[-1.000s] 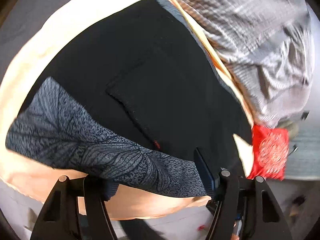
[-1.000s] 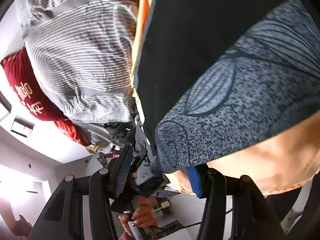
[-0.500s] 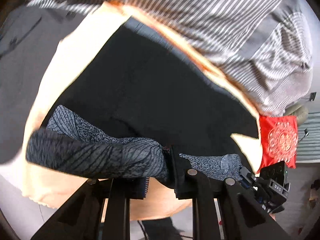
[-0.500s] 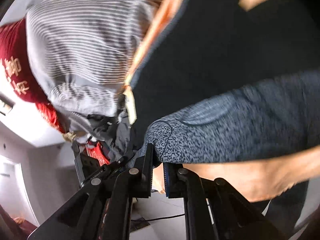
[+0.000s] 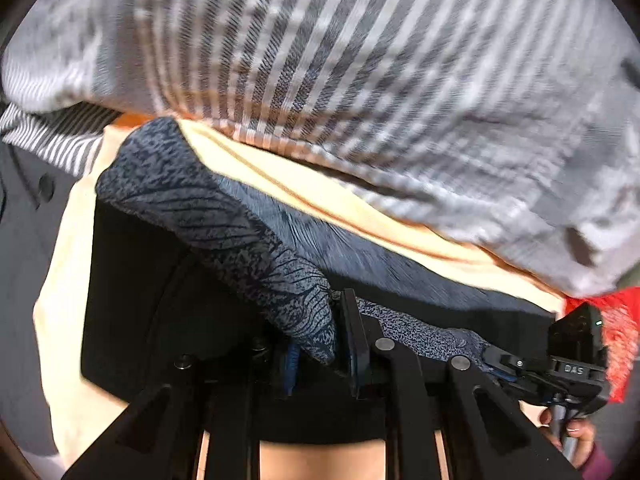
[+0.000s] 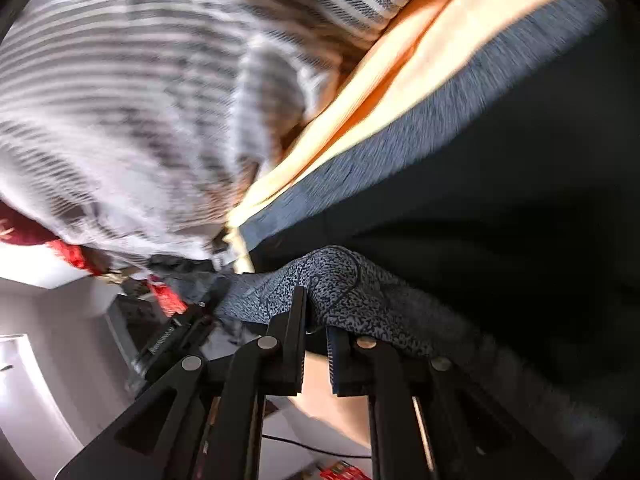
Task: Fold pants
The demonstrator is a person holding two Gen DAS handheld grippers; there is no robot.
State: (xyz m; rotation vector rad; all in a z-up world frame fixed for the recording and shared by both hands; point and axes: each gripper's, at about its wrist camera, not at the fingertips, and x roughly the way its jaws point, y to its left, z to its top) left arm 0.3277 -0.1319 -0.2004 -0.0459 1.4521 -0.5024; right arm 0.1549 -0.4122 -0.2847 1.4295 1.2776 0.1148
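- The striped grey and white bedding (image 5: 360, 80) fills the whole upper half of the left wrist view, from 9 o'clock round to 3 o'clock, blurred by motion; in the right wrist view it takes the upper left.
- A pale cream and orange sheet (image 5: 72, 280) lies under everything, showing as a strip at 8 o'clock and as a band between the bedding and the pants.
- The pants (image 5: 168, 280) are spread on that sheet: black cloth with a blue-grey leaf-patterned band (image 5: 224, 220) lifted up and running from 10 o'clock down to the centre. In the right wrist view the black cloth (image 6: 500, 200) fills the 3 o'clock side.
- A red cushion with gold print (image 5: 616, 332) sits at 4 o'clock, at the far edge of the sheet.
- The left gripper (image 5: 320, 344) has its jaws drawn close together, pinching a bunched fold of the patterned band.
- The right gripper (image 6: 316, 320) likewise has its jaws nearly closed, with the patterned cloth (image 6: 340, 288) draped over and caught between them.
- No container shows in either view.
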